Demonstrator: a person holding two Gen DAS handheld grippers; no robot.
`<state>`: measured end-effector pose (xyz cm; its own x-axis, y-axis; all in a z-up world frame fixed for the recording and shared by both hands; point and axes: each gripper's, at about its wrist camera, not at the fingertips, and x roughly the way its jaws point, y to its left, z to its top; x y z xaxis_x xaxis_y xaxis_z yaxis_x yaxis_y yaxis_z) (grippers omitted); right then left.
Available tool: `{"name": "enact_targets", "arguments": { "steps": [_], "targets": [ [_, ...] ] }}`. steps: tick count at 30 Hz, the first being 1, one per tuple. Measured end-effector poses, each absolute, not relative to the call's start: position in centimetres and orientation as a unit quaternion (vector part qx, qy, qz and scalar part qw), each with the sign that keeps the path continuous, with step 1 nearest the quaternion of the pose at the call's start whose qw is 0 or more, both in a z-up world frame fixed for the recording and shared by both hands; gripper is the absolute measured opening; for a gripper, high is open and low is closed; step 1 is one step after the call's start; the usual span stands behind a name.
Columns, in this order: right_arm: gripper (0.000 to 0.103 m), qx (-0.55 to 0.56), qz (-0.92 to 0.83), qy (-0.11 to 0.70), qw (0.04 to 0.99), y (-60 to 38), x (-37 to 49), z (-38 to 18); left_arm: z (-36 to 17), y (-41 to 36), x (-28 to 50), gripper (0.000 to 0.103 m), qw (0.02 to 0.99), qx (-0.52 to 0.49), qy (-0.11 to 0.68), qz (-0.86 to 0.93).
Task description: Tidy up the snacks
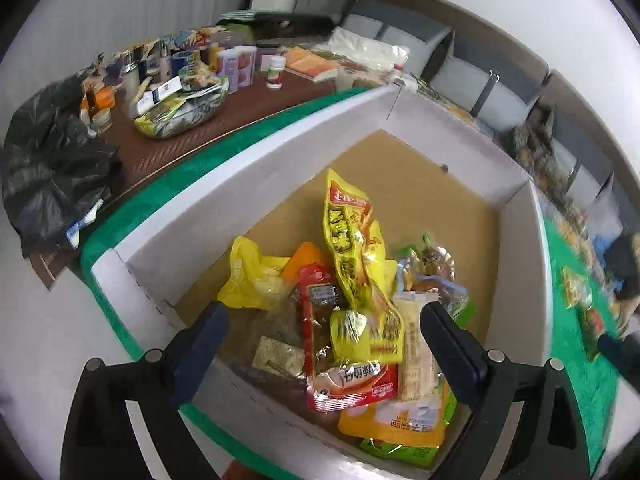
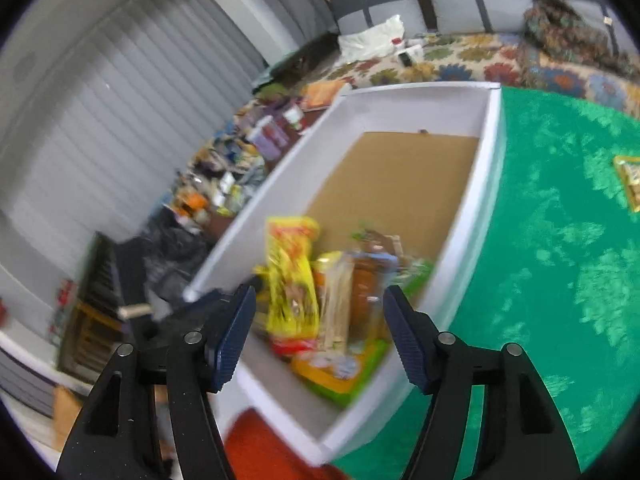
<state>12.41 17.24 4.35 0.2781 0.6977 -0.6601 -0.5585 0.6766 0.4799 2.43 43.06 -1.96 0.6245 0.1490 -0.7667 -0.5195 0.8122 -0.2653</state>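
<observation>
1. The snacks (image 1: pixel 360 312) lie heaped at the near end of the box (image 1: pixel 248 176); its far floor is bare.
2. One packet (image 2: pixel 630 178) sits well apart on the green cloth (image 2: pixel 560 240).
3. Left gripper (image 1: pixel 324 322) and right gripper (image 2: pixel 318 312) hover spread, holding nothing.
4. The right view is blurred, probably from motion; steady it before fetching the packet.

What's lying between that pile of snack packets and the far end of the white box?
Nothing: between the snack pile and the far wall of the white box, only bare brown cardboard floor shows, in both claw views.
</observation>
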Motion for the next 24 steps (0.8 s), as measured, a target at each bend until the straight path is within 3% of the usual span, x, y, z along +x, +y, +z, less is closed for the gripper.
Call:
{"name": "enact_targets", "arguments": {
  "steps": [7, 15, 24],
  "targets": [
    [0.070, -0.046, 0.252, 0.427, 0.867, 4.9, 13.0, -3.9, 0.8, 38.8, 1.6, 0.097, 0.896, -0.243, 0.338, 0.152],
    [0.070, -0.095, 0.074, 0.432, 0.894, -15.0, 11.4, -10.2, 4.9, 24.6, 5.2, 0.103, 0.927, -0.202, 0.314, -0.020],
    [0.072, -0.020, -0.009, 0.432, 0.902, -24.7, 11.9, -10.2, -3.9, 8.7, 11.6, 0.102, 0.889, -0.124, 0.430, -0.099]
  ]
}}
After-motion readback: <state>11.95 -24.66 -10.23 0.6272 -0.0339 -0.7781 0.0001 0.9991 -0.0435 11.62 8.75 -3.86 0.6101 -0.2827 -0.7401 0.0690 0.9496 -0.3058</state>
